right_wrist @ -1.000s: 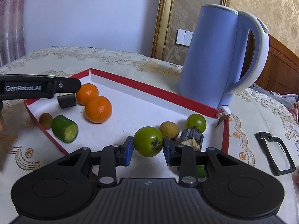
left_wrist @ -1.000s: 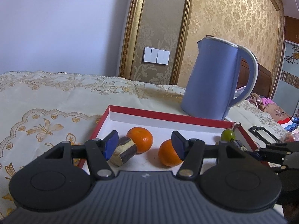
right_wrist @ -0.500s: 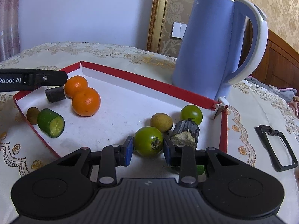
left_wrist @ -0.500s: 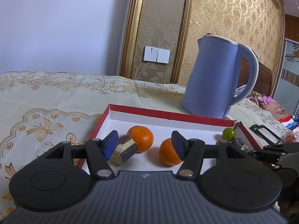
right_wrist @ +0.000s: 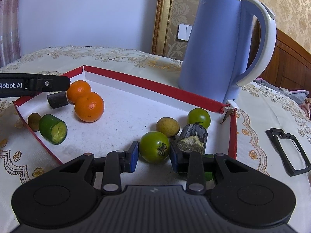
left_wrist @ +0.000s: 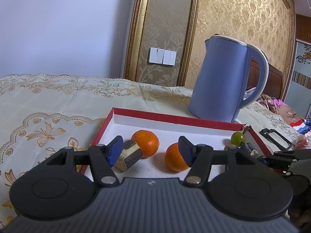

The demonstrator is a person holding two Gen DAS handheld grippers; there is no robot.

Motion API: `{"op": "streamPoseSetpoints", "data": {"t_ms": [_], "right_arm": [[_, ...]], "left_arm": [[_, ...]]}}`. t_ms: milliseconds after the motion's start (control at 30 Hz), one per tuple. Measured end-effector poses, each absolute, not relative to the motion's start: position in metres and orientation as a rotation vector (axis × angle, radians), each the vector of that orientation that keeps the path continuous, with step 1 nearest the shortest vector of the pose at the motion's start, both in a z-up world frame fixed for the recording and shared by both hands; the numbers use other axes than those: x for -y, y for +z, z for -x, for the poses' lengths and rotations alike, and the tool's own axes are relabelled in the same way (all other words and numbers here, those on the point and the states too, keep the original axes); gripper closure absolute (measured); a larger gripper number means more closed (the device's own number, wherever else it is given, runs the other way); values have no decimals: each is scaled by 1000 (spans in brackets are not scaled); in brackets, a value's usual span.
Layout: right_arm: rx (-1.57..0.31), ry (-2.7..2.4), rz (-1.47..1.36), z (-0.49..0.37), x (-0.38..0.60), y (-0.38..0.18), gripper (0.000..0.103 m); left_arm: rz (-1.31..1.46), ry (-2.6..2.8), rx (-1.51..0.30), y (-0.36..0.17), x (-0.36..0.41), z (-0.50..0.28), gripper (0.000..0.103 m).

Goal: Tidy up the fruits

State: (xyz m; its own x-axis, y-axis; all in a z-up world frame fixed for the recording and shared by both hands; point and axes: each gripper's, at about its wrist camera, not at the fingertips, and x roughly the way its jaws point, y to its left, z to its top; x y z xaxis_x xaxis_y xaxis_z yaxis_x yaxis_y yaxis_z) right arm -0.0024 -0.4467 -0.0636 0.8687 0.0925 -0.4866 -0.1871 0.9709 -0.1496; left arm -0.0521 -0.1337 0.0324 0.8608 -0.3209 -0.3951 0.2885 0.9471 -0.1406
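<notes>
A red-rimmed white tray [right_wrist: 155, 89] holds the fruit. My right gripper [right_wrist: 154, 152] is shut on a green tomato [right_wrist: 154, 145], low over the tray's near right part. Just behind it lie a yellowish fruit [right_wrist: 167, 126], a second green tomato [right_wrist: 198, 117] and a dark cut chunk [right_wrist: 194, 138]. On the tray's left are two oranges [right_wrist: 89, 106], a green cut piece [right_wrist: 52, 129], a small brown fruit [right_wrist: 33, 119] and a dark stub [right_wrist: 57, 100]. My left gripper [left_wrist: 150, 149] hangs open there with nothing between its pads, the stub [left_wrist: 128, 157] beside its left pad.
A tall blue kettle [right_wrist: 217, 58] stands right behind the tray's far right rim. A black rectangular clip [right_wrist: 287, 151] lies on the embroidered tablecloth [left_wrist: 48, 104] to the right of the tray. The wall is close behind the table.
My right gripper has carried the green tomato forward and lower, closer to the fruits in the tray's right corner. The left gripper has stayed where it was.
</notes>
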Motion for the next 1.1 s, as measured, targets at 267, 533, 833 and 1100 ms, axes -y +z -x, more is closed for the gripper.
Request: {"op": "streamPoseSetpoints", "data": {"t_ms": [267, 533, 833, 1100], "right_arm": [[-498, 155, 174, 2, 449, -64, 70], [-497, 149, 166, 2, 449, -63, 70], [-475, 165, 170, 3, 446, -53, 70], [-503, 164, 165, -1, 446, -63, 68]], "left_arm": [[77, -320, -429, 32, 134, 52, 44], [77, -319, -429, 32, 134, 51, 44], [75, -322, -430, 32, 134, 50, 44], [72, -323, -430, 32, 134, 51, 44]]}}
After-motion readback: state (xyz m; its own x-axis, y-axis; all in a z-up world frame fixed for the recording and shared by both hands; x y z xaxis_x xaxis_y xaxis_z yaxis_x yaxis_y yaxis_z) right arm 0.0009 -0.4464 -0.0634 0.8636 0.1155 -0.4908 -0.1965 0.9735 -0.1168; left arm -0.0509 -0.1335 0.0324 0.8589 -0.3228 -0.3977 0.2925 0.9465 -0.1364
